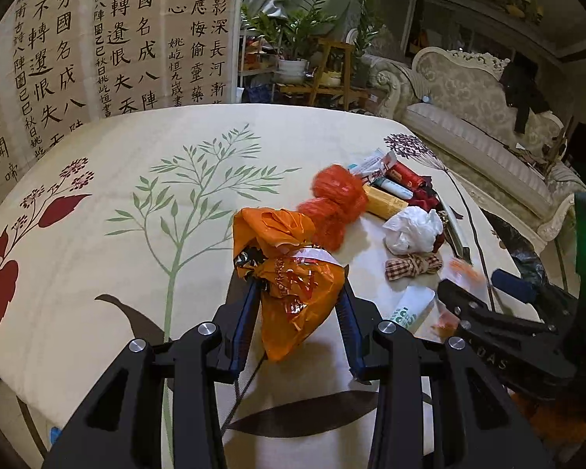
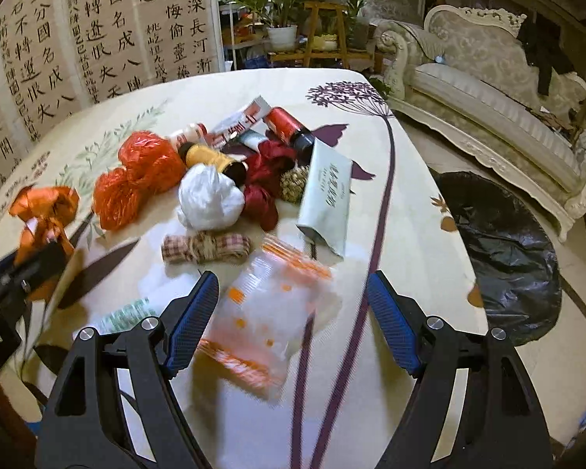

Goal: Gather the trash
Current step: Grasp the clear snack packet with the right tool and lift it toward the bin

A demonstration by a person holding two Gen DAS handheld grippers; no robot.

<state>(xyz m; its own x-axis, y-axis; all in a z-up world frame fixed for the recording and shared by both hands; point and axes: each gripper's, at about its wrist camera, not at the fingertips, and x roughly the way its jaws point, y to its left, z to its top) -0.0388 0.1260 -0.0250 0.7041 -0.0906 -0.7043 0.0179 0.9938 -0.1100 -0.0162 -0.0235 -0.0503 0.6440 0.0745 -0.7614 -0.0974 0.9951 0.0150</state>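
Observation:
In the left wrist view my left gripper [image 1: 299,281] is shut on a crumpled orange plastic bag [image 1: 293,273] and holds it above the flowered tablecloth [image 1: 136,273]. The right wrist view shows my right gripper [image 2: 292,277] open and wide. A blurred clear zip bag with orange dots [image 2: 269,312] lies between its blue pads [image 2: 193,312], nearer the left one, and neither pad presses it. Beyond it is a trash pile: red mesh [image 2: 136,179], a white plastic bag [image 2: 209,199], a plaid ribbon bundle [image 2: 205,248] and a pale box [image 2: 326,199].
A black trash bag [image 2: 504,250] stands open on the floor off the table's right edge. A green and white tube [image 2: 125,312] lies near the right gripper's left finger. A sofa [image 2: 488,90], plants and a calligraphy screen [image 2: 97,31] stand behind the table.

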